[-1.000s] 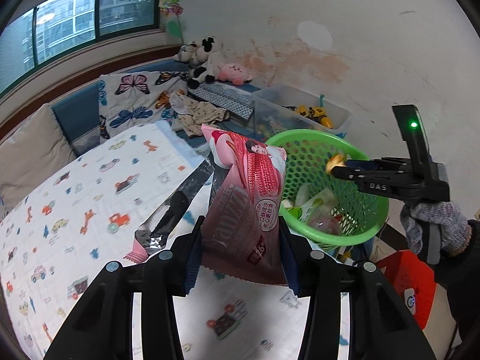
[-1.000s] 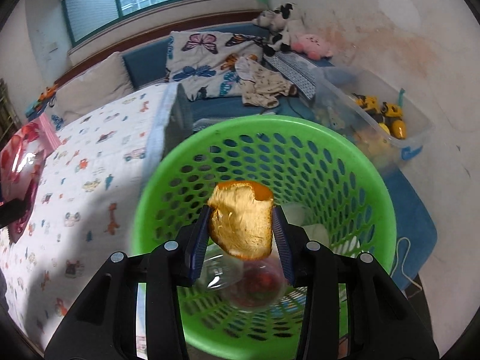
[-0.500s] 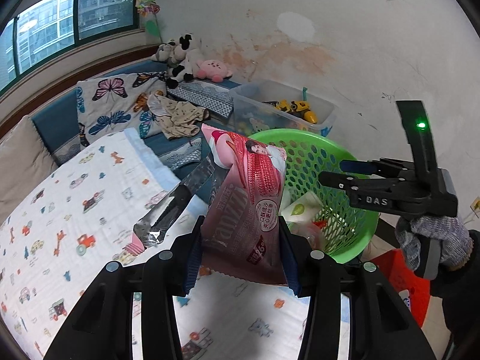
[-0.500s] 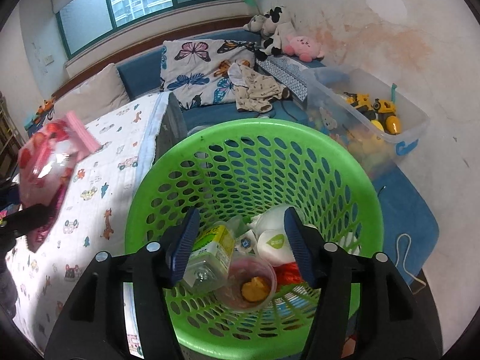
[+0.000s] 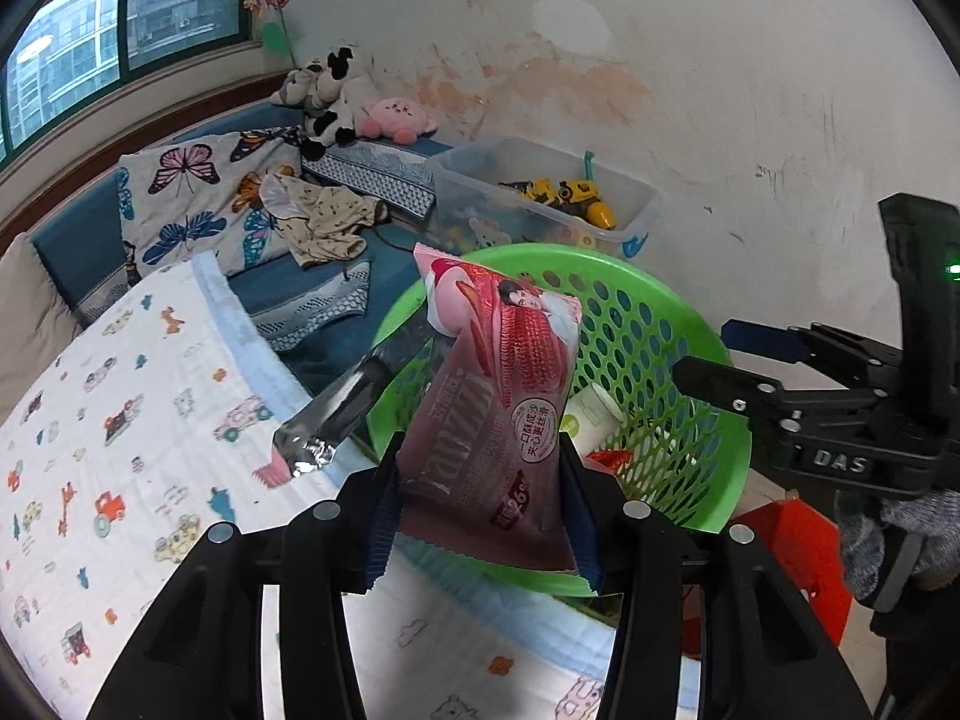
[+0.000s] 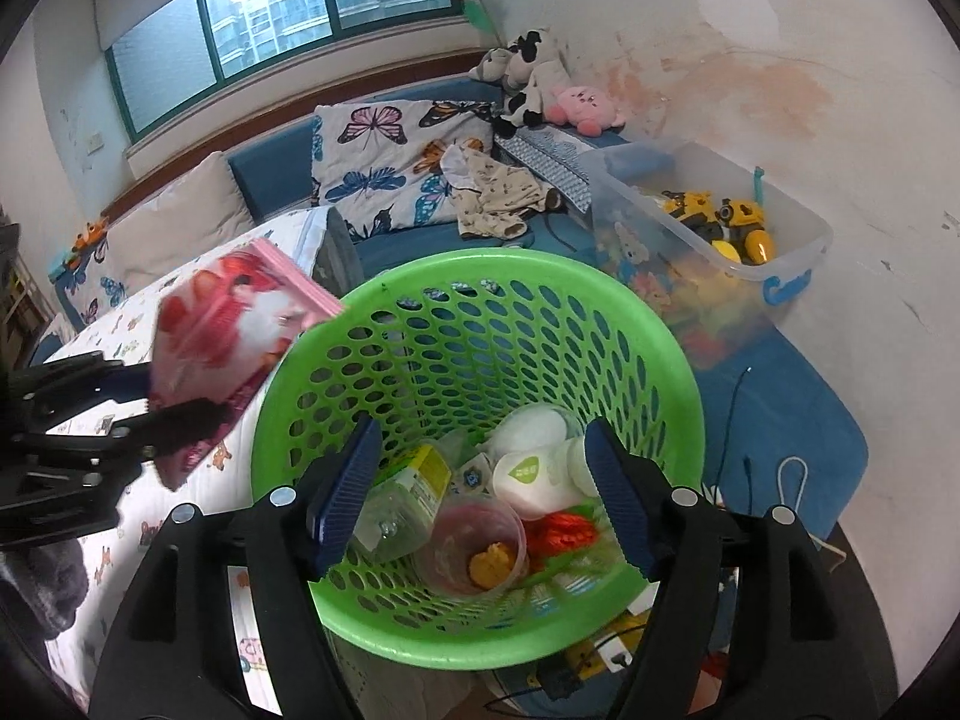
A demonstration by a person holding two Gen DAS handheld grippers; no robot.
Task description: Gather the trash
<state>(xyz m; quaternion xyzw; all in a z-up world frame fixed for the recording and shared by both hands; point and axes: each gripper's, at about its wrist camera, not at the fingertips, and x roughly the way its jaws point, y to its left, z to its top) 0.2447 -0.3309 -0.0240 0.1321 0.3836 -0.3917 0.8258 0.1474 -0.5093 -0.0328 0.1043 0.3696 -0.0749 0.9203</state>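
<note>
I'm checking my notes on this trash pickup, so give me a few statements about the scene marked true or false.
1. The left gripper is clamped on a pink snack wrapper. True.
2. The green basket holds nothing. False: a bottle, a cup and other trash lie in it.
3. The right gripper grips a piece of bread. False: its jaws are opening with nothing between them.
4. Yellow toy vehicles sit in a clear plastic bin. True.

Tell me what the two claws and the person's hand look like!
Both claws are black plastic with silver screws and ridged blue pads on their fingers. The right claw has white letters, DAS, on its side and a small green light above. A speckled grey knitted glove covers the hand.
</note>
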